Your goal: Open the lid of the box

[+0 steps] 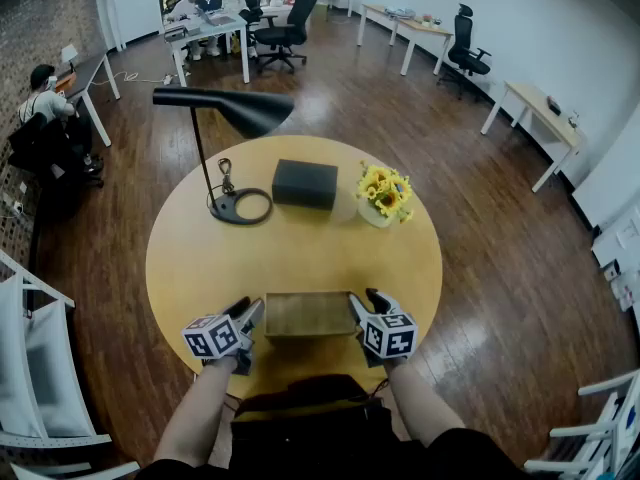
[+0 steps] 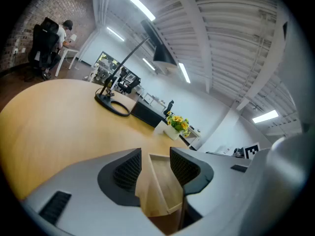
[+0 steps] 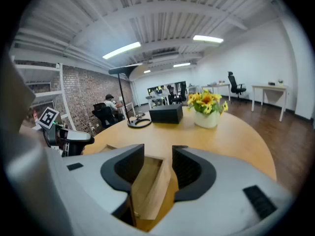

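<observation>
Box [image 1: 308, 314] sits near table [image 1: 200, 258] edge, btw both tools. Left tool [image 1: 250, 310] & right tool [image 1: 364, 302] each straddle one end, jaws apart, unclamped, prob. lining up to lift lid.

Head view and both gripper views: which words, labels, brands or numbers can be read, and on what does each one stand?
No readable text anywhere.
Cubes on the left gripper and right gripper: black-and-white square marker patterns, no letters.
Light wooden box and black rectangular box: no print visible.
Anything on the far white desk: too small to read.
</observation>
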Action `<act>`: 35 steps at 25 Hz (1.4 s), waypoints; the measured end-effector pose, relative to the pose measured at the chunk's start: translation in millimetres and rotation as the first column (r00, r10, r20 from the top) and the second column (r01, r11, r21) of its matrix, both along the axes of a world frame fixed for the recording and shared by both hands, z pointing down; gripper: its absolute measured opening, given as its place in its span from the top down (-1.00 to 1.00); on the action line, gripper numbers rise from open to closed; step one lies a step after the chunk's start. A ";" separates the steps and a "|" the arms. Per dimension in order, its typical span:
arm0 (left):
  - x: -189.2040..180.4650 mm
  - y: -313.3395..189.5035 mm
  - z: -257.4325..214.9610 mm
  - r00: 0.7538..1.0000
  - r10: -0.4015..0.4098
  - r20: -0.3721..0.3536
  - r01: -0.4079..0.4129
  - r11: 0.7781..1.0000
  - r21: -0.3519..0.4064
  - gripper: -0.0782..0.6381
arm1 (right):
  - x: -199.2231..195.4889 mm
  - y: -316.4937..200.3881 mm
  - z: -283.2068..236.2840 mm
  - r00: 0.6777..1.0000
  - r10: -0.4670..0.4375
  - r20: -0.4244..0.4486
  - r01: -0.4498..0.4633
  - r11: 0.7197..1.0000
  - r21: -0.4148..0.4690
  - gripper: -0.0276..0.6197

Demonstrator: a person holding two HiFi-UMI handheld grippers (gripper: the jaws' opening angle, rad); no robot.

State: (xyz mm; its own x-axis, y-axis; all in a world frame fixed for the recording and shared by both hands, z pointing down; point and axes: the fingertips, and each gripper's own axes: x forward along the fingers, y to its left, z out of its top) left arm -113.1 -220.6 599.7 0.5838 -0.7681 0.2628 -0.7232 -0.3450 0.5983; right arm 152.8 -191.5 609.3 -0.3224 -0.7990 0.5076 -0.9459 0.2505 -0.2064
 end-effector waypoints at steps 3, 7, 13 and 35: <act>13.0 -4.0 22.6 0.998 0.033 0.049 -0.029 0.997 -0.071 0.29 | -2.5 1.7 30.9 1.000 -0.004 0.006 0.005 0.993 -0.117 0.35; 23.2 -6.8 36.8 0.994 0.046 0.095 -0.035 0.993 -0.116 0.29 | -12.6 5.3 45.3 0.999 -0.015 0.043 0.023 0.984 -0.175 0.35; 36.6 0.0 48.2 0.986 0.085 0.142 -0.067 0.990 -0.126 0.30 | -10.9 11.9 57.8 1.000 0.009 0.029 -0.002 0.979 -0.206 0.35; -34.9 0.1 43.8 0.997 -0.053 0.048 0.059 0.990 -0.131 0.44 | -1.8 17.3 60.6 0.997 0.034 0.063 -0.022 0.980 -0.196 0.43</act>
